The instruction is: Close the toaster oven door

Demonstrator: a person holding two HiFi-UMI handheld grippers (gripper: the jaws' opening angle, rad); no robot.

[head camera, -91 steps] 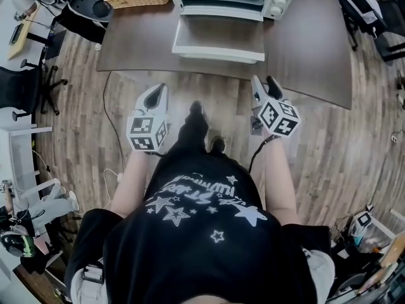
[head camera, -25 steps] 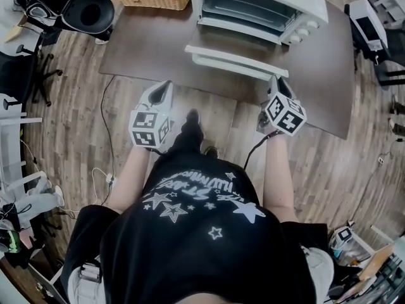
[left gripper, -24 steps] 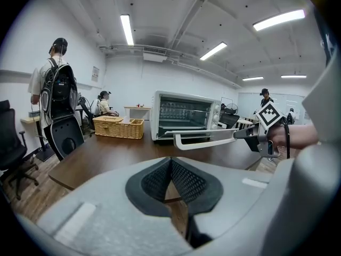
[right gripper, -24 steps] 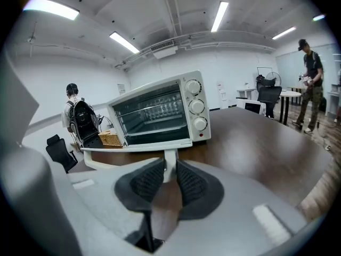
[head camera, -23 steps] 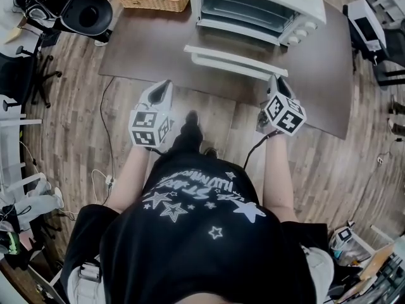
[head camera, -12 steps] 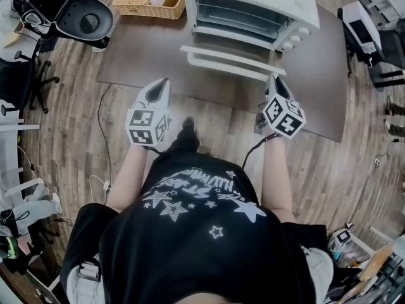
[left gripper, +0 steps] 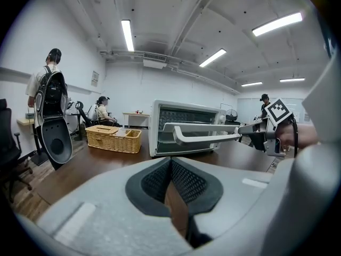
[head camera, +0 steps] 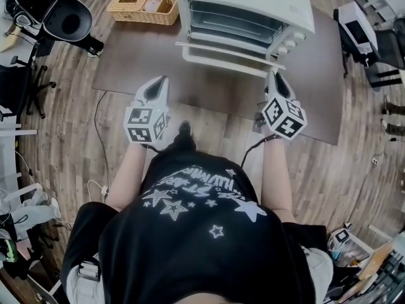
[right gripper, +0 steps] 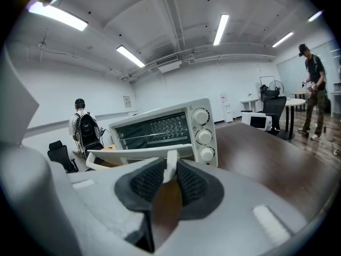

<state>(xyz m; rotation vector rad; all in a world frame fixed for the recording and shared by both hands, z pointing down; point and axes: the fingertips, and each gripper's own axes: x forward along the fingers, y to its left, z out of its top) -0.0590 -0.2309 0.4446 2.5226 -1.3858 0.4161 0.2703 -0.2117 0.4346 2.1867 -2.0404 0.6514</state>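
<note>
Your right gripper clamps the right end of the door handle. The toaster oven door appears partly open. Your left gripper hangs closed and empty at the table's near edge.

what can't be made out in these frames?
Knobs, markings: right gripper view, too small.
Wicker basket contents: left gripper view, its wall hides them; head view, too small.
Toaster oven floor: head view, its roof and partly raised door cover it.
Right gripper pads: head view, gripper body covers them.
</note>
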